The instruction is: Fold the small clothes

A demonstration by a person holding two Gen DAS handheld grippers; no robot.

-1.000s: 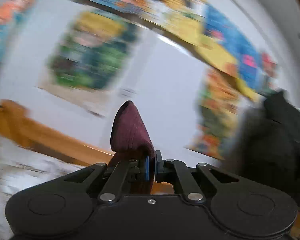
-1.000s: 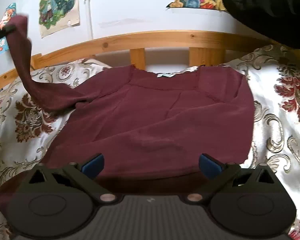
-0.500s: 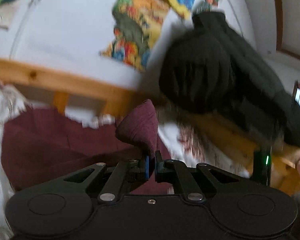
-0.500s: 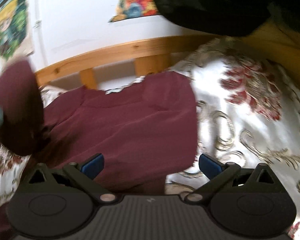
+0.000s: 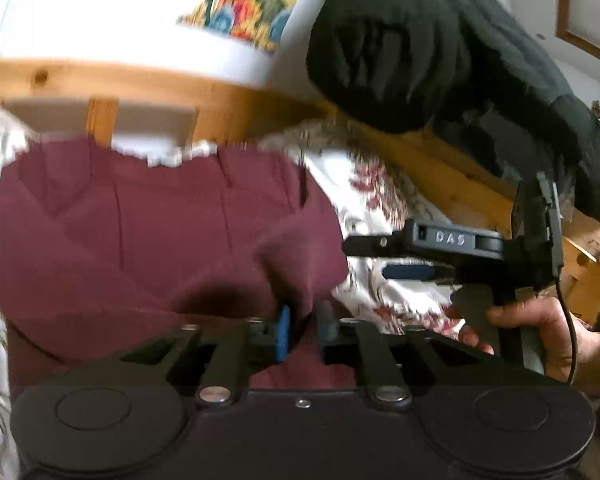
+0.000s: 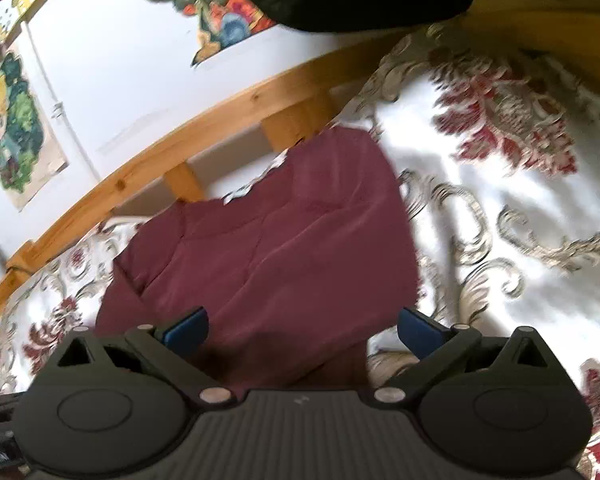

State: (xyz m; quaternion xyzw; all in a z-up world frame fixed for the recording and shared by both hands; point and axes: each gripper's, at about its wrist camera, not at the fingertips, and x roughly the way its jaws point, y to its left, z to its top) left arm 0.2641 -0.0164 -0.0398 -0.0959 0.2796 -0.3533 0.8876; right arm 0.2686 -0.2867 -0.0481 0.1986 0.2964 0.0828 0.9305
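Note:
A maroon shirt lies on the floral bedspread, collar toward the wooden headboard; it also shows in the right wrist view. My left gripper hangs low over the shirt's right side, its jaws a little apart with a fold of the sleeve still between them. My right gripper is wide open and empty above the shirt's lower right edge; it shows from the side in the left wrist view.
A wooden bed rail runs behind the shirt. A black garment hangs over the rail at the right. Posters hang on the white wall. The bedspread stretches right of the shirt.
My left gripper carried the sleeve across from the left, down onto the shirt body, and its jaws have parted. My right gripper swung right and stayed open.

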